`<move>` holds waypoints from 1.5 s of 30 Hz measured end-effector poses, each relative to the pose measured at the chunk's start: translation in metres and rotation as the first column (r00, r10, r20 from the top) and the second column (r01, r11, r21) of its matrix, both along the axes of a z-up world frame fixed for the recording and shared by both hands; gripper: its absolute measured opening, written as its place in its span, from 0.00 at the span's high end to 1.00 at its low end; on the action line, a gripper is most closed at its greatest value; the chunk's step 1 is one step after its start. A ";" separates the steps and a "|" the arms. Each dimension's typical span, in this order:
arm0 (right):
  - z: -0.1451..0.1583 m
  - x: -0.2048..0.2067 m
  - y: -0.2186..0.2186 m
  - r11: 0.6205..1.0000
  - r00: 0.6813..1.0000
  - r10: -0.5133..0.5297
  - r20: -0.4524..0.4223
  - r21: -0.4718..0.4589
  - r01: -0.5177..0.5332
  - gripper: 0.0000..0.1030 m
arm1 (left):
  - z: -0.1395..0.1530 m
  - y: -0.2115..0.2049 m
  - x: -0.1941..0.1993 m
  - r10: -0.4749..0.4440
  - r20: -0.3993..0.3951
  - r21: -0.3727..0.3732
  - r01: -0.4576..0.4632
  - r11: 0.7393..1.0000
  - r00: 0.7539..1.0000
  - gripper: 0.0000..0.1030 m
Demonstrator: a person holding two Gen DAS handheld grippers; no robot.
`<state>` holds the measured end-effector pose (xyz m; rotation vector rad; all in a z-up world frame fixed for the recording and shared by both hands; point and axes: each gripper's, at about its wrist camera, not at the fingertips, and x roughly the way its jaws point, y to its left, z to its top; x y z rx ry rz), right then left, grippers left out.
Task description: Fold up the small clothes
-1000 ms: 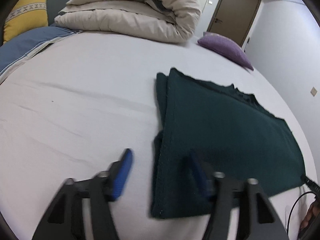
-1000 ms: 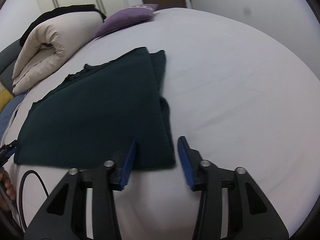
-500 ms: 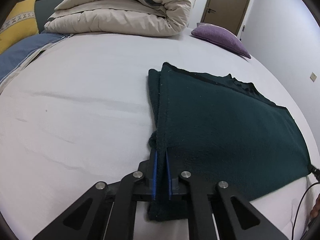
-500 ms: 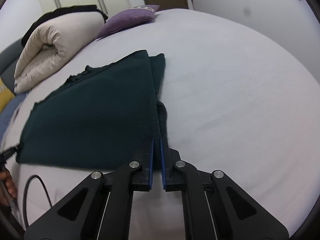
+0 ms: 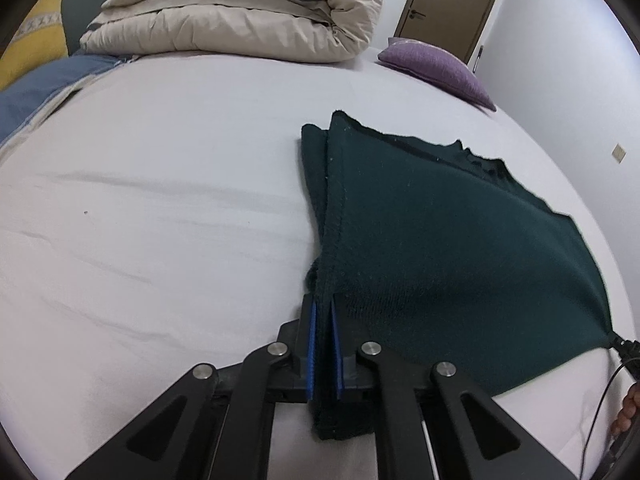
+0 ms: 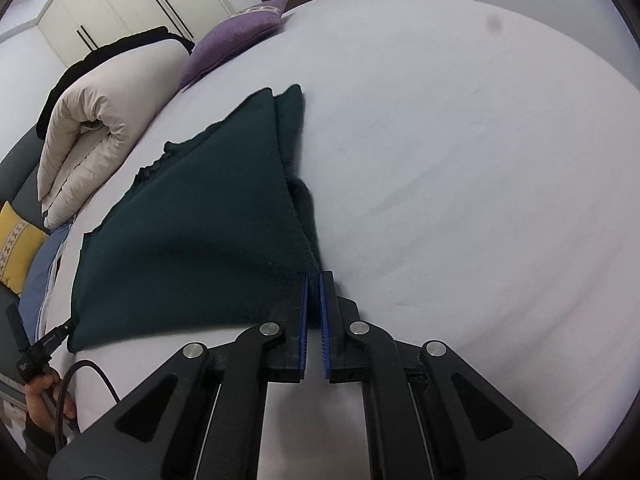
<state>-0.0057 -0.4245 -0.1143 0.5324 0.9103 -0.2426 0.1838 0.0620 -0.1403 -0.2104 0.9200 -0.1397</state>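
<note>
Dark green garment [image 5: 440,240] pinched at both near corners: left gripper [image 5: 322,320] clamped tight on its near left corner, right gripper [image 6: 314,296] clamped on near right corner, blue pads [image 6: 325,320] nearly meeting; cloth lies folded on white bed sheet [image 5: 160,200], near edge raised; rolled beige duvet [image 5: 240,12], purple pillow [image 5: 436,68] at far side

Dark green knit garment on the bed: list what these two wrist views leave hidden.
- Dark green knit garment, left wrist view: near corner lies between the left gripper pads, unseen.
- Right wrist view: the right gripper covers its pinched corner.
- Both views: underside against the pale bed sheet hidden; layer count unclear.
</note>
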 end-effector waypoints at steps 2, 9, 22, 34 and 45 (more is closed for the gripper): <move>0.005 -0.004 -0.004 0.999 1.000 -0.017 0.026 0.045 0.016 0.96 | 0.005 0.002 0.000 -0.004 0.006 -0.011 0.004 1.000 1.000 0.92; 0.048 -0.007 -0.005 0.997 0.991 -0.031 0.130 0.073 0.021 0.96 | 0.030 0.004 -0.005 -0.009 0.054 -0.025 0.011 1.000 0.999 0.92; 0.035 -0.010 -0.013 0.997 0.997 -0.072 -0.029 0.008 0.072 0.85 | 0.024 0.012 -0.013 0.019 0.011 0.039 -0.020 0.999 1.000 0.73; 0.050 0.109 0.087 0.944 0.943 0.329 -0.041 0.053 -0.327 0.73 | 0.036 -0.119 0.022 -0.235 0.071 0.118 0.226 0.967 0.969 0.66; 0.014 0.080 0.112 0.864 0.848 0.497 -0.182 0.017 -0.503 0.76 | 0.013 -0.109 -0.006 -0.265 0.020 0.181 0.257 0.949 0.964 0.72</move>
